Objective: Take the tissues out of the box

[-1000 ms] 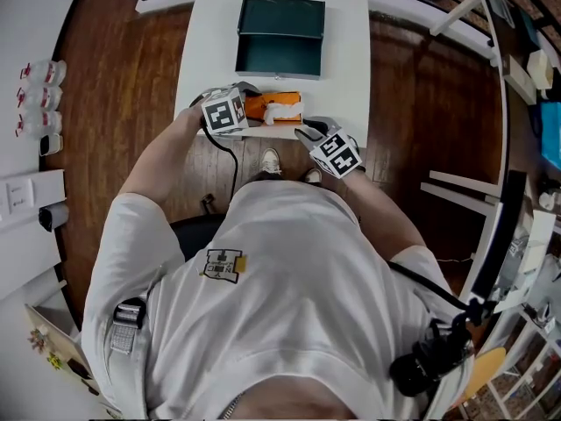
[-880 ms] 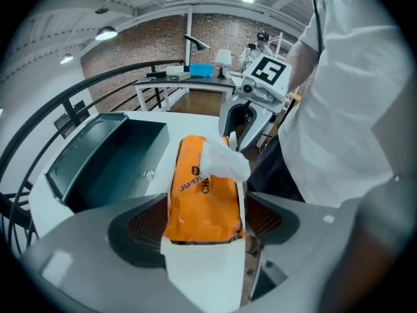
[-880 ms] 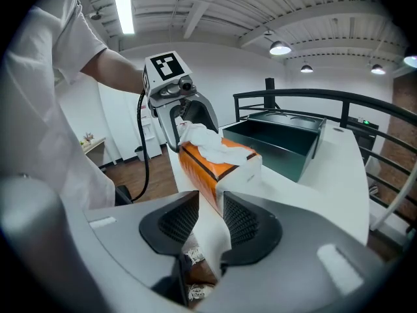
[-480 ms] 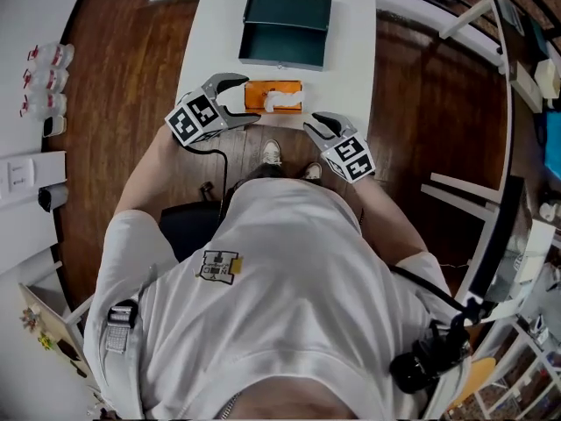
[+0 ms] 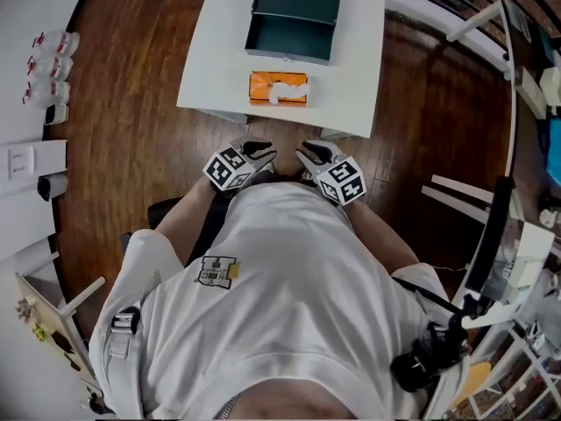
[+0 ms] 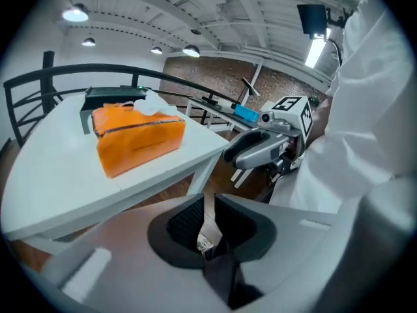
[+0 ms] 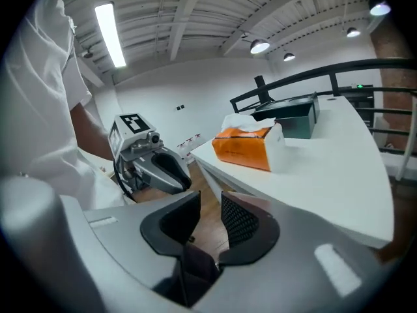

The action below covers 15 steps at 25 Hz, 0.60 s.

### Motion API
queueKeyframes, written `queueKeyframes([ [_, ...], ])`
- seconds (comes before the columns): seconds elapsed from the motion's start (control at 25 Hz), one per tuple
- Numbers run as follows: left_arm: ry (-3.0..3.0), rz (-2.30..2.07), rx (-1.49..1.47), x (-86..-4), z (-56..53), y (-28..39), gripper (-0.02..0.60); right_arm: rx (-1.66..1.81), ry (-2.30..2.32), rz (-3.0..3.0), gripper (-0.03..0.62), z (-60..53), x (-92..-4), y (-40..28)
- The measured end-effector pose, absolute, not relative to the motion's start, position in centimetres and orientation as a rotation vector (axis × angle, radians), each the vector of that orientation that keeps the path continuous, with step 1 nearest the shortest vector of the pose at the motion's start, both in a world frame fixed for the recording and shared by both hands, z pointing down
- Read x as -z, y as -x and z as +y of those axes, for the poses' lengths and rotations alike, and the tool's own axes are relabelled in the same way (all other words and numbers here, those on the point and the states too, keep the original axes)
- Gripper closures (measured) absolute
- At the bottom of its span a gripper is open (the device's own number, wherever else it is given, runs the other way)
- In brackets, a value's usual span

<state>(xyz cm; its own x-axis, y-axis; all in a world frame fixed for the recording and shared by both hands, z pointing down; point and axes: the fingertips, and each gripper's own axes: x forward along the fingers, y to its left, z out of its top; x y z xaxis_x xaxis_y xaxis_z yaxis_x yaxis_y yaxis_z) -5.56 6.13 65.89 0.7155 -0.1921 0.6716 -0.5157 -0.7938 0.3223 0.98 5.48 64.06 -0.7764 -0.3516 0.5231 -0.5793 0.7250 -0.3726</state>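
Note:
The orange tissue box (image 5: 279, 88) lies near the front edge of the white table (image 5: 219, 60), with a white tissue (image 5: 280, 92) poking from its top slot. Both grippers hang off the table, close to the person's body. My left gripper (image 5: 260, 154) points at the box (image 6: 140, 139); its jaws are closing to a narrow gap with nothing between them. My right gripper (image 5: 308, 154) is beside it, jaws closing but still apart and empty. Each gripper view shows the box (image 7: 244, 147) well ahead, out of reach.
An open dark green case (image 5: 294, 33) stands behind the tissue box on the table. Brown wooden floor (image 5: 131, 130) surrounds the table. White shelving and rails (image 5: 491, 200) stand at the right; bottles (image 5: 48, 68) sit at the far left.
Both grippers have drawn back from the table's front edge to the person's body. The left gripper's jaws have narrowed. The tissue box has not moved.

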Motion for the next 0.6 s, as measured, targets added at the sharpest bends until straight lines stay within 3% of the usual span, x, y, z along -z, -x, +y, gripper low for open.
queueKeyframes([
  [0.08,-2.410,-0.559,-0.872,-66.4,5.9,6.1,0.581,-0.790,-0.752,-2.499,0.514,5.1,-64.4,-0.8],
  [0.6,-2.357,-0.572,-0.881,-67.9,4.8,9.6,0.581,-0.939,-0.909,-2.428,0.594,2.5,-65.6,0.3],
])
